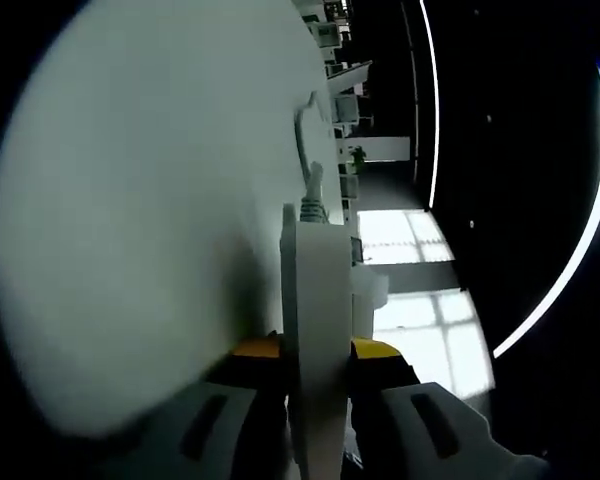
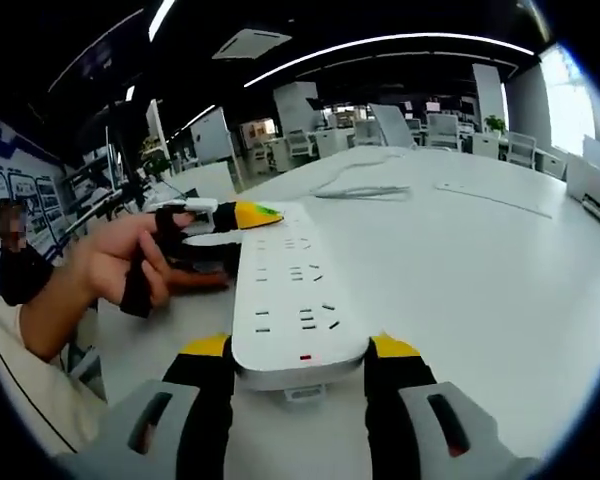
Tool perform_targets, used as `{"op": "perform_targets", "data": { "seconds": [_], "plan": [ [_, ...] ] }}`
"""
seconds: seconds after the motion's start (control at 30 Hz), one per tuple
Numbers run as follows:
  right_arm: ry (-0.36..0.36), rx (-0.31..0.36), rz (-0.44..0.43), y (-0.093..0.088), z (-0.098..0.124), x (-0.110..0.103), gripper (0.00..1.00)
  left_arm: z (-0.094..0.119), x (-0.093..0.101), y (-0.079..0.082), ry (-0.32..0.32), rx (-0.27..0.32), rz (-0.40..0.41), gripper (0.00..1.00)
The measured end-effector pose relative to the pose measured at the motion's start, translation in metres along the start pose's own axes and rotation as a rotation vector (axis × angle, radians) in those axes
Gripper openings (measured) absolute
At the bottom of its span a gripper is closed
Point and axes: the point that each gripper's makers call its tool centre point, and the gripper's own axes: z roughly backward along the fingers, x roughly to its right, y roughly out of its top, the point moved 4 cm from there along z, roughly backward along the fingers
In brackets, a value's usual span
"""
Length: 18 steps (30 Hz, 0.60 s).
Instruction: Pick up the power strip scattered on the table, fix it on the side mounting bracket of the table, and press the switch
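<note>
The long white plastic power strip [image 2: 292,300] sits centre frame in the right gripper view, near end wedged between the yellow-tipped jaws of the right gripper [image 2: 300,362]; they're closed in snug on its sides. Can't really tell if it's resting on the big white table [image 2: 460,270] or lifted a bit. In the left gripper view the strip [image 1: 315,330] shows edge-on, rising from bottom centre, with the left gripper [image 1: 315,352] pinching it from both sides. Its far end and white cable [image 1: 305,150] blur out towards the top. In the right gripper view a bare hand [image 2: 130,262] with a black strap works the left gripper at middle left. Office desks and chairs [image 2: 430,128] sit along the top.
</note>
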Motion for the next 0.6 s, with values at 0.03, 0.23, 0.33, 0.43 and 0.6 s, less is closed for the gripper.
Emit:
{"op": "perform_targets", "data": {
  "seconds": [0.03,0.23,0.33,0.43,0.6],
  "plan": [
    [0.000,0.009,0.010,0.000,0.001,0.000,0.47,0.000,0.000,0.000,0.001,0.001,-0.008,0.26],
    [0.020,0.090,0.003,0.014,0.012,0.001,0.46,-0.004,0.002,0.001,-0.002,-0.002,-0.040,0.26],
    [0.016,0.115,0.010,0.021,0.016,0.000,0.46,-0.004,0.002,-0.001,-0.008,-0.010,-0.043,0.26],
    [0.020,0.132,0.012,0.024,0.018,0.003,0.47,-0.005,0.003,-0.002,-0.013,-0.015,-0.045,0.26],
    [-0.009,0.186,0.046,0.025,0.022,0.013,0.51,-0.004,0.004,-0.003,-0.022,-0.022,-0.051,0.26]
  ]
}}
